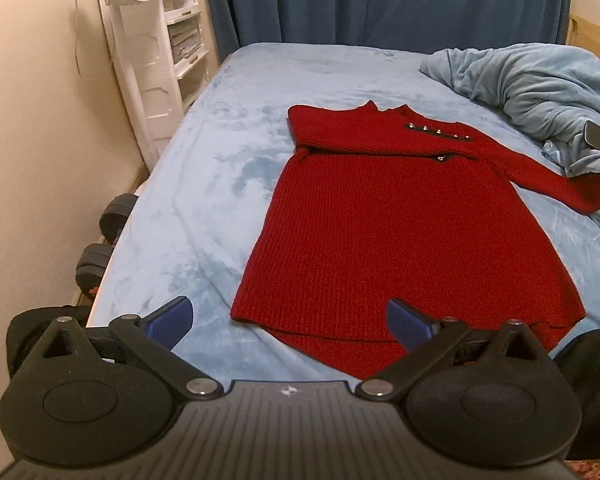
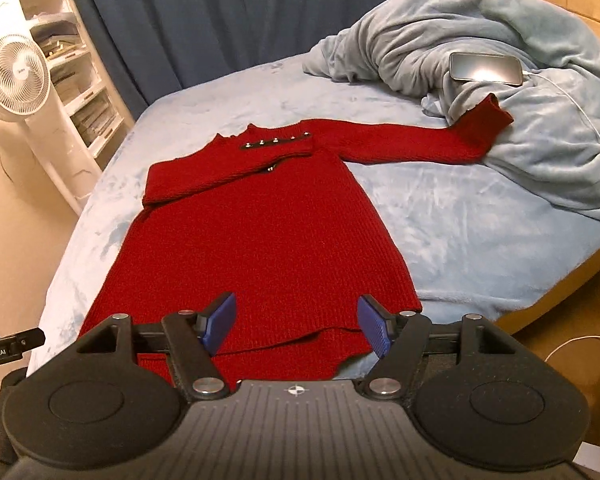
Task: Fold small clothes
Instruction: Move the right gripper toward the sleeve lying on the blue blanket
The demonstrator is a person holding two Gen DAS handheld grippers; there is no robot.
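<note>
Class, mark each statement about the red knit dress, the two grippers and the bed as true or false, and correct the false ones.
1. One sleeve of the red knit dress is folded across its chest. True.
2. The left gripper is clamped on the hem. False: it is open and holds nothing.
3. A phone lies on the crumpled blanket. True.
4. The outstretched sleeve's cuff hangs off the bed. False: it rests against the blanket.
5. The right gripper is open. True.
</note>
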